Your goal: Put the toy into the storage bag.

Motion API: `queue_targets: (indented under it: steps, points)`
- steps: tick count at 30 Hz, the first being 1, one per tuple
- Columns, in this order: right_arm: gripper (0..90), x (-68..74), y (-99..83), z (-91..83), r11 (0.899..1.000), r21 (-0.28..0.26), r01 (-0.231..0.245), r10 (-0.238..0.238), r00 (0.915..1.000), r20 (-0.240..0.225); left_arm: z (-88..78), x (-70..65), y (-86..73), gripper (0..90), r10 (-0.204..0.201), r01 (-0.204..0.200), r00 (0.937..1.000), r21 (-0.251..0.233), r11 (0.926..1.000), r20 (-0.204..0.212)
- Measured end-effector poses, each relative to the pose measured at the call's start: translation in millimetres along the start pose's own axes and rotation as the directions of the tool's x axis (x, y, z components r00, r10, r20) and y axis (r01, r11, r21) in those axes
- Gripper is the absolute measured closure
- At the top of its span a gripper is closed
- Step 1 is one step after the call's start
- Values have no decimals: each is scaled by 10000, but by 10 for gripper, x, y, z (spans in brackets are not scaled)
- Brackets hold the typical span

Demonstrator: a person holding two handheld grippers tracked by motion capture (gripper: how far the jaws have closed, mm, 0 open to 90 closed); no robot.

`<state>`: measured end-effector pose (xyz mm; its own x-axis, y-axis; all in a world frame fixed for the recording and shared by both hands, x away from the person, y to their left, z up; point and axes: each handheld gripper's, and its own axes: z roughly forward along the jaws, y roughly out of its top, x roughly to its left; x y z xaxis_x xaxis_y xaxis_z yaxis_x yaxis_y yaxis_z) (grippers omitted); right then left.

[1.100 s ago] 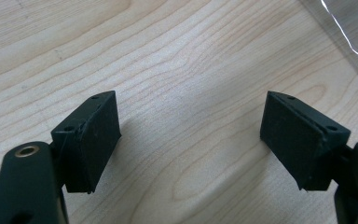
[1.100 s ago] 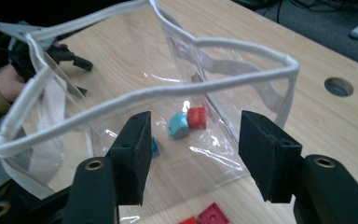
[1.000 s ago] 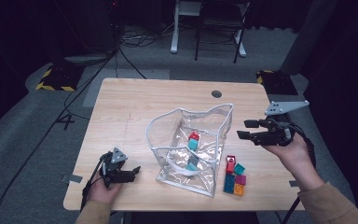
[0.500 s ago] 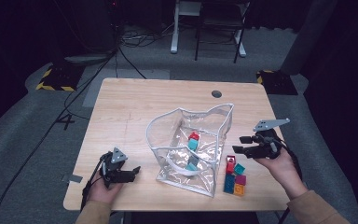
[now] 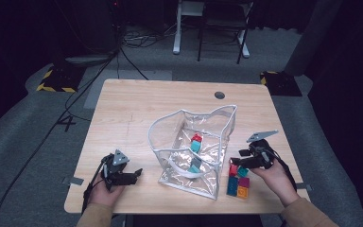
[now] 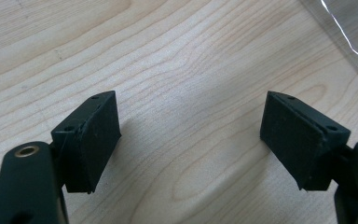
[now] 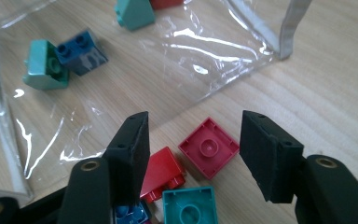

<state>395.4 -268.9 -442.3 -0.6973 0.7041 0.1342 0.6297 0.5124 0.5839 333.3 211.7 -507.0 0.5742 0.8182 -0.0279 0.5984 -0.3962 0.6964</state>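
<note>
— While the right gripper (image 7: 191,144) hangs over the loose bricks, how do its jaws stand?

— Parted, having just been opening a little, and pressing on nothing. A crimson square brick (image 7: 209,147) lies upside down on the table (image 5: 137,113) in the gap between them. A red brick (image 7: 164,173) sits by the left jaw, and a teal brick (image 7: 189,206) lies nearest the camera, touching it.

— And the left gripper (image 6: 191,135)?

— Jaws wide apart over bare wood, nothing between them. In the high view it rests at the near left of the table, well apart from the bricks.

— What lies beyond the right jaws?

— A clear plastic bag (image 5: 194,142), standing open at the table's middle, just beside the brick pile. Inside it lie a mint brick (image 7: 42,65) touching a dark blue brick (image 7: 81,51), with another mint brick (image 7: 134,13) farther back.
</note>
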Motion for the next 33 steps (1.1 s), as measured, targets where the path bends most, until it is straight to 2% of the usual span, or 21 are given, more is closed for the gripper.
queue_targets:
  steps: [6,8,16,20,25,27,30,33]
  points:
    - [418,-38,-29,135,9975,357,-605,602,9981,97,0,0,0,203,-3,3,10000,-2,10000,1]
    - [424,-47,-30,176,9954,430,-857,858,9963,-20,1,-1,0,203,-10,10,10000,-8,10000,0]
    - [419,-74,-31,237,9929,531,-1062,1050,9942,248,1,-1,0,203,-10,10,10000,-9,10000,-1]
    - [415,-51,-22,293,9926,708,-985,959,9946,392,1,-1,0,204,-12,12,10000,-9,10000,-1]
    - [417,-18,-4,365,9937,768,-821,809,9966,181,0,0,0,203,1,-1,10000,2,10000,0]
    - [422,-8,4,393,9937,850,-733,713,9971,259,0,0,0,203,-2,2,10000,-1,10000,1]
    - [452,16,15,425,9946,911,-498,448,9974,565,0,0,0,203,-1,1,10000,-1,10000,1]
    - [492,41,22,436,9947,1026,-26,-82,9945,1048,0,0,0,203,-1,1,10000,-1,10000,1]
